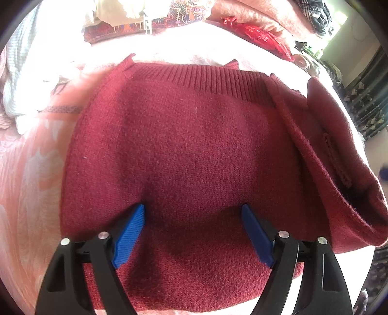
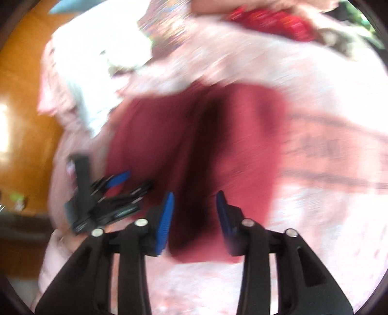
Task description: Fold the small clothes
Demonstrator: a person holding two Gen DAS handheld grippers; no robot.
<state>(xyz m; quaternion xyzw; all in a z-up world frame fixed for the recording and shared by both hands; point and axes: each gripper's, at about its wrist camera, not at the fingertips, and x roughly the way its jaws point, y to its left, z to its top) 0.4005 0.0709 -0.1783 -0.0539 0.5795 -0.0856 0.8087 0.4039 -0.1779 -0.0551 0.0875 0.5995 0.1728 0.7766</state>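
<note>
A bed covered with a pink and white patterned bedspread [image 1: 31, 174] carries everything. A dark red knitted sweater [image 1: 189, 150] lies flat on the bedspread, its ribbed hem toward the far side; its right portion is folded over and stands up a little. To the left of it, a white knitted garment [image 1: 17, 80] lies crumpled on the cover. Beyond the sweater, near the far edge, are a bright red cloth [image 1: 262, 36] with a pale print and a dark multicoloured patterned fabric [image 1: 179, 14]. The right wrist view is blurred but shows the same sweater [image 2: 242, 135] on the pale cover [image 2: 327, 218].
</note>
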